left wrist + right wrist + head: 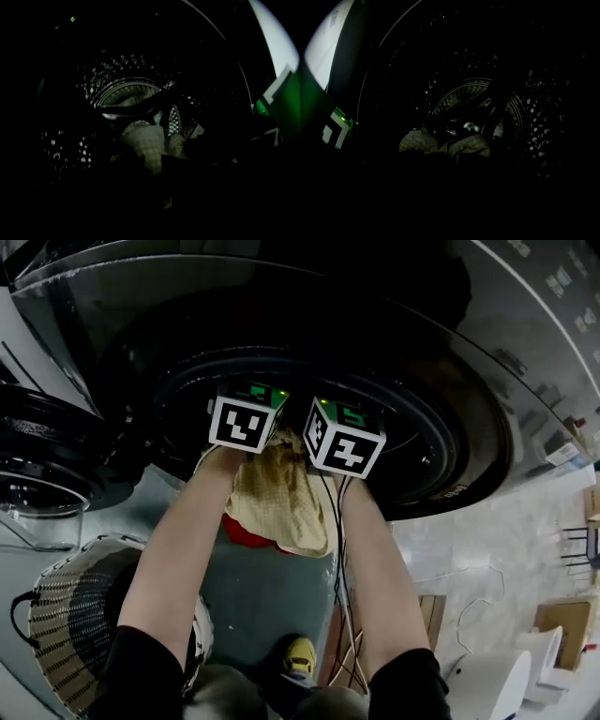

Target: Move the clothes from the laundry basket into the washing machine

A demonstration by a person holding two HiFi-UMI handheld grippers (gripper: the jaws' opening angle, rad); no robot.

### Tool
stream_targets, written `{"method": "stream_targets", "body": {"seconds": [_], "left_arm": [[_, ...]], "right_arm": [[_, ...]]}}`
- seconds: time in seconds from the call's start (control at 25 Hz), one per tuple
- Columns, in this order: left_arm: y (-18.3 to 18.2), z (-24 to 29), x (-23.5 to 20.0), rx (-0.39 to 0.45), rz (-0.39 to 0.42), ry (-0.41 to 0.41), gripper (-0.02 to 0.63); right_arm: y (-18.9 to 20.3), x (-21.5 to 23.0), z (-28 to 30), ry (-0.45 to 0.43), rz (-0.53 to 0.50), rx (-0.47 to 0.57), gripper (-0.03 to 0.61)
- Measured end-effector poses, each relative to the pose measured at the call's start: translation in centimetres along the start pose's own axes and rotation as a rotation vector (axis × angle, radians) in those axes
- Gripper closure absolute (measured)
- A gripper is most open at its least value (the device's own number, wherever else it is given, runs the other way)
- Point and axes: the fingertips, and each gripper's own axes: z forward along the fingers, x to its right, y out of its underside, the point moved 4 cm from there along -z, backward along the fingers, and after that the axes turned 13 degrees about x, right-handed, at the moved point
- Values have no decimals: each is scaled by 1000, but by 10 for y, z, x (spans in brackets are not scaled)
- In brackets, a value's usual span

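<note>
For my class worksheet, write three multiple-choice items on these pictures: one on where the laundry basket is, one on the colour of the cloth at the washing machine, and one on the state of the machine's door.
1. In the head view, the laundry basket lies:
A) lower left
B) upper right
C) on top of the machine

2. The checked cloth at the opening of the washing machine is:
A) blue
B) black
C) pale yellow

3. The machine's door is:
A) shut
B) open
C) taken off

Answers:
1 A: its woven rim fills that corner.
2 C: yellow checks show in the head view.
3 B: it is swung aside at left, leaving the drum in view.
</note>
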Motion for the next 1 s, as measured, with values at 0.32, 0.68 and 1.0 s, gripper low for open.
{"method": "stream_targets", "body": {"seconds": [0.32, 0.68, 1.0], "left_arm": [[-5, -11, 11, 15, 8, 46, 371], [-33, -45, 31, 68, 56, 87, 385], [-52, -86, 37, 131, 111, 98, 601]], "right_arm": [[-2, 7, -18, 17, 5, 37, 368], [-35, -7, -54, 3, 14, 90, 413], [-43, -7, -90, 47, -1, 120, 575]]}}
